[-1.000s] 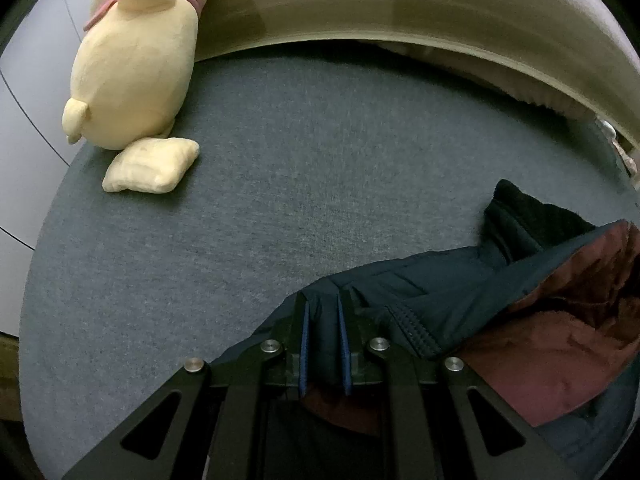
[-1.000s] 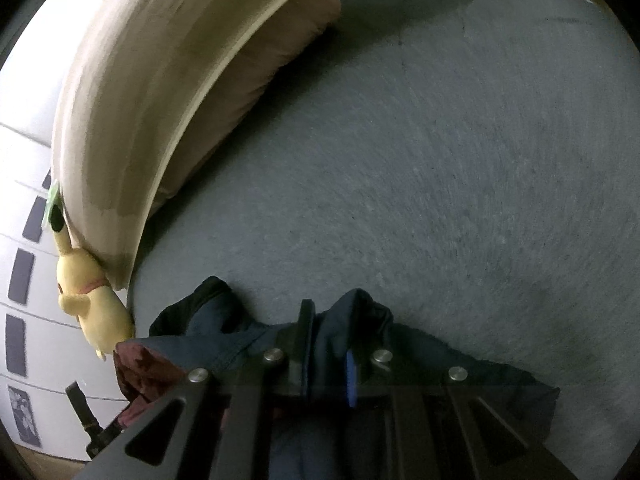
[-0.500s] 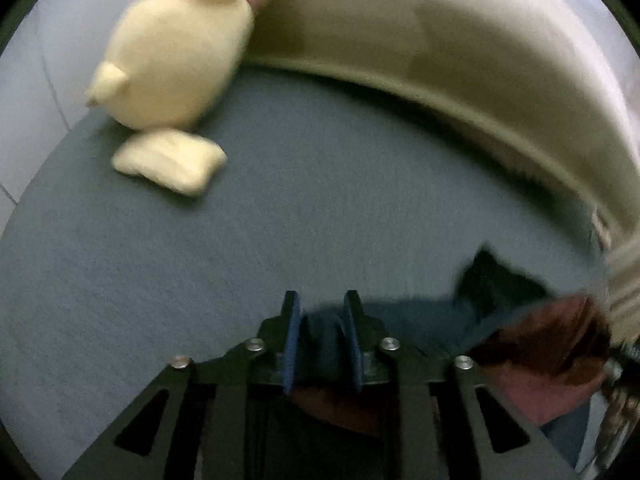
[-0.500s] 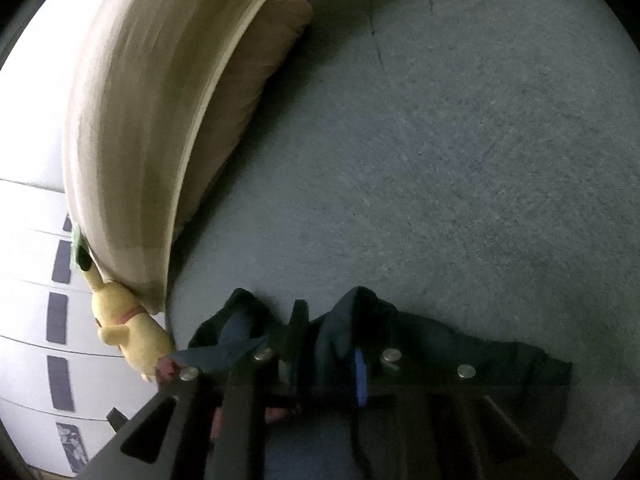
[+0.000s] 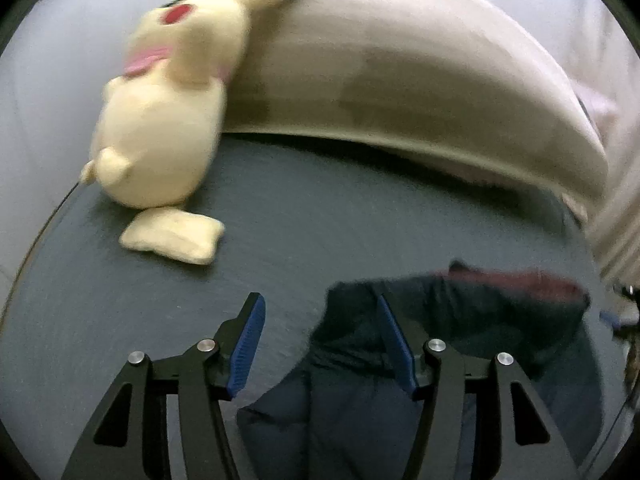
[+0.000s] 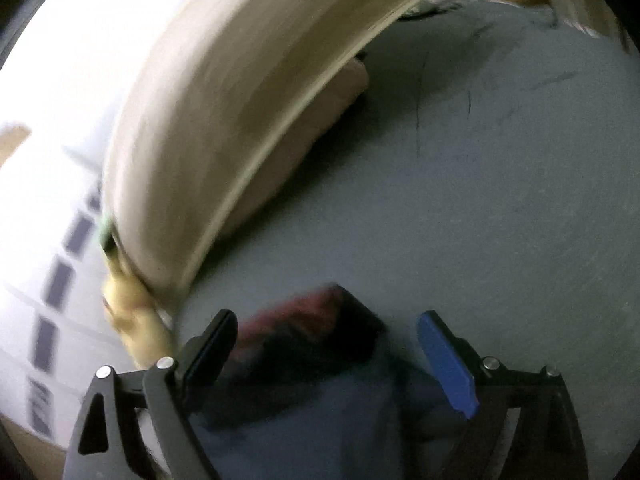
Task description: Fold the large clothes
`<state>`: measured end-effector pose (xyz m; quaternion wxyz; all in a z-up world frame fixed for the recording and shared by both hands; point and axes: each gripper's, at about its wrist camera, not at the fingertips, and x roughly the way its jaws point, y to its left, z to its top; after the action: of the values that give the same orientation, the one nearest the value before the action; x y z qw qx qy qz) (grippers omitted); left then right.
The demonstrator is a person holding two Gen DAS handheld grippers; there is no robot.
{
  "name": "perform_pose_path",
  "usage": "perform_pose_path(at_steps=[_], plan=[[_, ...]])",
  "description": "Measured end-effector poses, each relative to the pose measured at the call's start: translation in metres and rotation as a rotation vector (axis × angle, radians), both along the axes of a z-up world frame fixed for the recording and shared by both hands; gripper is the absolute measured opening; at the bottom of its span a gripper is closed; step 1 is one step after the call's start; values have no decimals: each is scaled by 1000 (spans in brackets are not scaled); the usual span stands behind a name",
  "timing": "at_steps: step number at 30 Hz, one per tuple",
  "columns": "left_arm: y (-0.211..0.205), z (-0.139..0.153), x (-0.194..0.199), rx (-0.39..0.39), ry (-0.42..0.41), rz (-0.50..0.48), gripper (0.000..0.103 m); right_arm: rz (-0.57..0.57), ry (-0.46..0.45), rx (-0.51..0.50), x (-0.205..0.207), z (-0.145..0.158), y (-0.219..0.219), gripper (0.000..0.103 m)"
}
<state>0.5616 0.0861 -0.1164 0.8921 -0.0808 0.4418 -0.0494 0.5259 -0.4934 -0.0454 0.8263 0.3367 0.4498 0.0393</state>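
Note:
A dark navy jacket [image 5: 460, 320] with a maroon lining lies bunched on the grey bed cover [image 5: 340, 220]. My left gripper [image 5: 320, 332] is open, its blue-padded fingers spread over the jacket's left edge, holding nothing. In the right wrist view the same jacket [image 6: 320, 380] lies below and between the fingers, maroon lining showing at its far edge. My right gripper [image 6: 332, 344] is open wide above it and holds nothing. Both views are motion-blurred.
A yellow plush toy [image 5: 160, 120] leans against the beige headboard [image 5: 400, 80] at the far left, with a small yellow cushion [image 5: 172, 236] beside it. The headboard [image 6: 224, 140] and a pinkish pillow [image 6: 312, 128] line the bed's far side. Grey bed cover [image 6: 500, 200] stretches to the right.
Both grippers have opened and let go of the jacket, which now lies on the bed. Both have lifted and tilted back; the plush toy and headboard show larger in the left view.

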Motion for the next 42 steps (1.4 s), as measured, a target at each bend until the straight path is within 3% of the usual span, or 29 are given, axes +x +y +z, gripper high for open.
perform_pose_path(at_steps=[2,5,10,11,12,13,17,22,25,27,28,29,30,32,34,38,42], plan=[[-12,-11,6,13,28,-53,61,50,40,-62,0,-15,6,91],[-26,-27,14,34,73,-117,63,112,30,-108,4,-27,17,81],[-33,-38,25,2,105,-124,63,196,37,-164,20,-35,38,70],[-34,-39,29,4,107,-116,57,206,41,-180,22,-36,37,60],[-36,-42,32,34,114,-105,32,211,54,-190,26,-39,38,54],[-40,-43,32,75,125,-93,18,209,65,-200,28,-39,40,29],[-46,-55,41,142,158,-69,8,203,92,-245,35,-38,48,15],[-54,-71,48,257,206,-23,8,160,186,-271,42,-59,59,15],[-53,-70,50,280,225,16,11,130,210,-246,43,-59,60,23],[-52,-56,44,289,183,50,11,91,186,-268,39,-43,55,36],[-53,-46,38,305,155,63,11,78,168,-287,37,-37,57,59],[-55,-36,34,335,124,88,22,46,136,-334,33,-23,57,81],[-56,-27,30,346,96,109,42,21,104,-376,29,-10,60,82],[-67,0,21,302,-6,128,64,30,31,-402,24,10,74,82],[-92,18,18,287,-76,75,65,86,-4,-406,25,20,101,82],[-164,15,14,340,-97,-121,65,242,-39,-499,29,13,170,82],[-197,-20,35,397,-15,-140,64,295,36,-615,42,-20,208,82]])
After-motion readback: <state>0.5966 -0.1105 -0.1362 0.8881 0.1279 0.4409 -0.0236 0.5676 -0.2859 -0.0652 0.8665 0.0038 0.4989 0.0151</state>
